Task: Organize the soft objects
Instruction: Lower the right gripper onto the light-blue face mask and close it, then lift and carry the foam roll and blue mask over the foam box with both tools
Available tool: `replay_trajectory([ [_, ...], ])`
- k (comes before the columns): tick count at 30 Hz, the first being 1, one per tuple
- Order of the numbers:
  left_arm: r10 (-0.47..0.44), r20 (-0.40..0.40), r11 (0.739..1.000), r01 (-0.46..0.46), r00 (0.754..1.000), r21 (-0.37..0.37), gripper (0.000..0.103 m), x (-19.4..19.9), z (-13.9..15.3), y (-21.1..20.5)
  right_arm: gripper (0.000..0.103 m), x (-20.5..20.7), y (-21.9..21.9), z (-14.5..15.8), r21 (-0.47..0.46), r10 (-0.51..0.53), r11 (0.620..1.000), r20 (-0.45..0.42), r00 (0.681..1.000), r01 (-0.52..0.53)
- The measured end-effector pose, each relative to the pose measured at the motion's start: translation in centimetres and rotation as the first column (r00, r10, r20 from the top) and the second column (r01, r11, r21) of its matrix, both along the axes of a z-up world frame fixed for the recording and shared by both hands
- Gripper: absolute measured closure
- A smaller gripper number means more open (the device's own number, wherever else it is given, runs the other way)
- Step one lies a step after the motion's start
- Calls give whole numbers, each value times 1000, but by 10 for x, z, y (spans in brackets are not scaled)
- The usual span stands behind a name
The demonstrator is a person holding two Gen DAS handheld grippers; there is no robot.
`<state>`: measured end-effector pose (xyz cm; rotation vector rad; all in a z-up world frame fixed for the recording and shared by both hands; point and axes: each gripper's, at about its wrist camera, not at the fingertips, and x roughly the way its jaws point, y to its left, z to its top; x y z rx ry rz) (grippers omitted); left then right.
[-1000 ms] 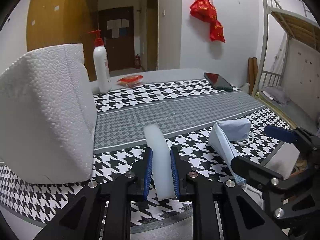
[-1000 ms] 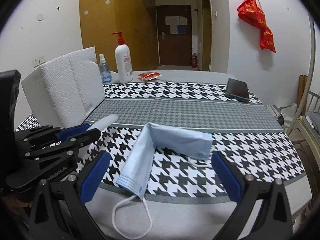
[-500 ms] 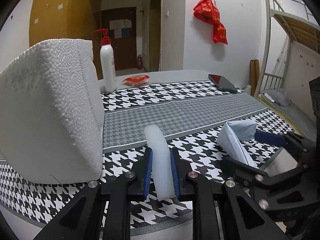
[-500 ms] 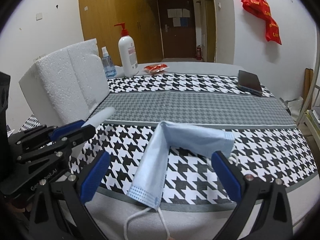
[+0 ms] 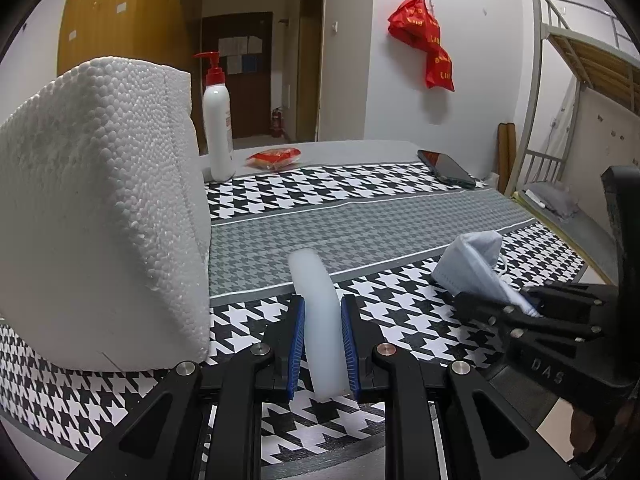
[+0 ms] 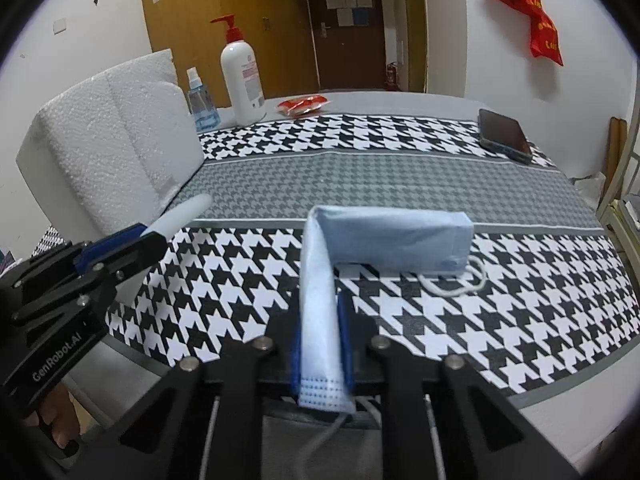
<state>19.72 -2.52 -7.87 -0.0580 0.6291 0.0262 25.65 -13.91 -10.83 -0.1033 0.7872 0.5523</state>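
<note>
A pale blue face mask lies folded on the houndstooth tablecloth; its near end stands up between the blue pads of my right gripper, whose jaws are closing and press on it. The same mask shows at the right of the left wrist view, with the right gripper on its near edge. My left gripper is shut on a white translucent soft strip that sticks forward over the cloth. From the right wrist view, the left gripper and the strip's tip are at the left.
A large white foam block stands at the left. Behind it are a white pump bottle, a small blue spray bottle and a red packet. A dark phone lies at the far right. A bunk bed frame is beyond the table.
The right gripper's jaws have come together from wide open onto the near end of the mask, which now stands upright between them. The left gripper still holds the strip.
</note>
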Motion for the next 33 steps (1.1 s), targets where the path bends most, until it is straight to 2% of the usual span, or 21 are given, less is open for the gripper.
replay_trajectory([
  [10, -12, 30, 1000, 12, 999, -4, 83, -10, 11, 4, 88, -9, -8, 28, 21, -30, 999, 89, 996, 28],
  [27, -29, 116, 999, 27, 993, 18, 83, -38, 42, 3, 88, -31, -15, 58, 65, -43, 997, 176, 983, 32],
  [29, -30, 128, 999, 27, 991, 20, 83, -41, 46, 3, 91, -34, -15, 63, 76, -47, 997, 191, 980, 33],
  [33, -34, 153, 999, 30, 988, 27, 83, -47, 54, 3, 92, -40, -16, 70, 86, -49, 996, 213, 976, 31],
])
